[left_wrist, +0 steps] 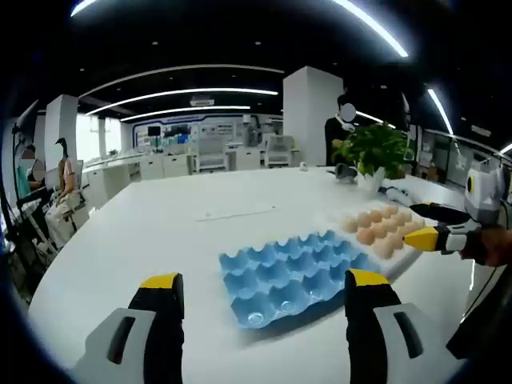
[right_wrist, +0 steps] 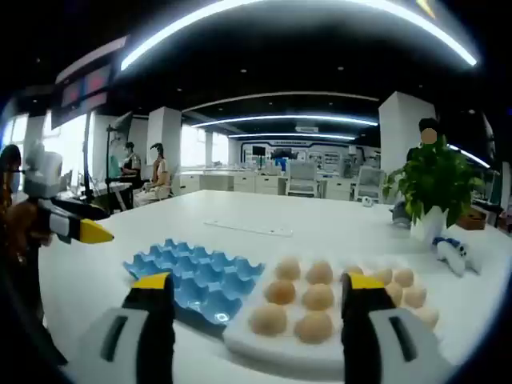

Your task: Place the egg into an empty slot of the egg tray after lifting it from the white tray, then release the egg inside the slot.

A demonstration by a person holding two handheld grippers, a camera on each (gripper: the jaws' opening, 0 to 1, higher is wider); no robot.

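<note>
A blue egg tray (left_wrist: 280, 272) lies on the white table just ahead of my left gripper (left_wrist: 264, 280), which is open with nothing between its yellow-tipped jaws. All of its slots that I can see are empty. To its right stands the white tray (left_wrist: 406, 258) holding several brown eggs (left_wrist: 376, 232). In the right gripper view the white tray (right_wrist: 272, 348) and its eggs (right_wrist: 318, 298) lie straight ahead of my right gripper (right_wrist: 258, 282), which is open and holds nothing. The blue egg tray (right_wrist: 192, 276) sits left of them. The right gripper (left_wrist: 436, 232) hovers at the white tray's right side.
The left gripper (right_wrist: 76, 228) hangs beyond the blue tray's left end. A potted plant (right_wrist: 436, 180) and small objects (right_wrist: 452, 252) stand at the table's far right. A thin strip (left_wrist: 236, 213) lies mid-table. People sit at the far left (left_wrist: 64, 180), and one stands behind the plant (left_wrist: 342, 128).
</note>
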